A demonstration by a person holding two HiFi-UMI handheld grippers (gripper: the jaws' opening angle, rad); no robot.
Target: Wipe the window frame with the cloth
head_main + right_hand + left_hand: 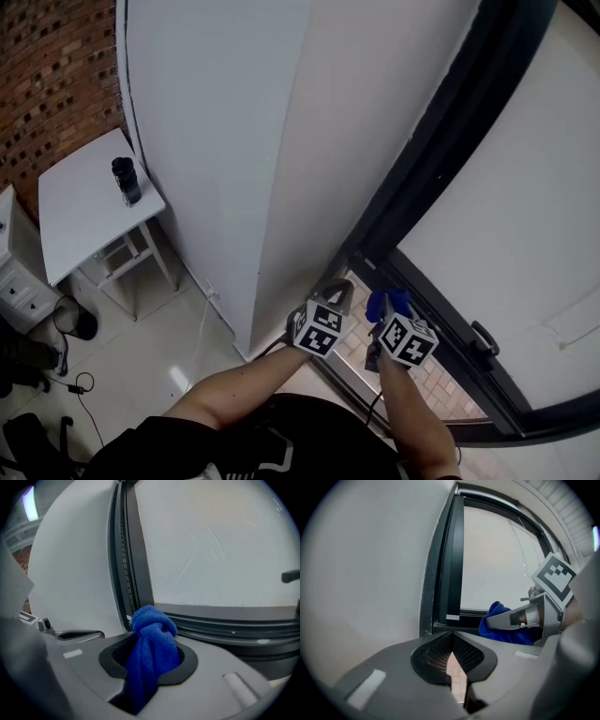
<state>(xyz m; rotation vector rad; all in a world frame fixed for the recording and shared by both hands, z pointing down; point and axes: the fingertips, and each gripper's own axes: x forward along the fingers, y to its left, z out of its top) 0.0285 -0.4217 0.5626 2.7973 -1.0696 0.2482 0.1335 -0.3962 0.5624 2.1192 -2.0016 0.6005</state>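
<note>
A bunched blue cloth (151,648) sticks out between the jaws of my right gripper (149,641), which is shut on it. In the head view the cloth (388,302) sits just short of the black window frame (427,159), near its lower left corner. The frame's upright (133,559) and bottom rail (225,616) lie right ahead of the cloth. My left gripper (452,641) is shut with nothing in it, jaws meeting at the tip. It hangs beside the right one, near the white wall, and sees the cloth (497,620) to its right.
A white wall (244,141) meets the frame at the left. A window handle (485,337) sits on the lower rail. A small white table (75,206) with a dark bottle (126,180) stands far left, by a brick wall (52,75). Cables lie on the tiled floor (141,375).
</note>
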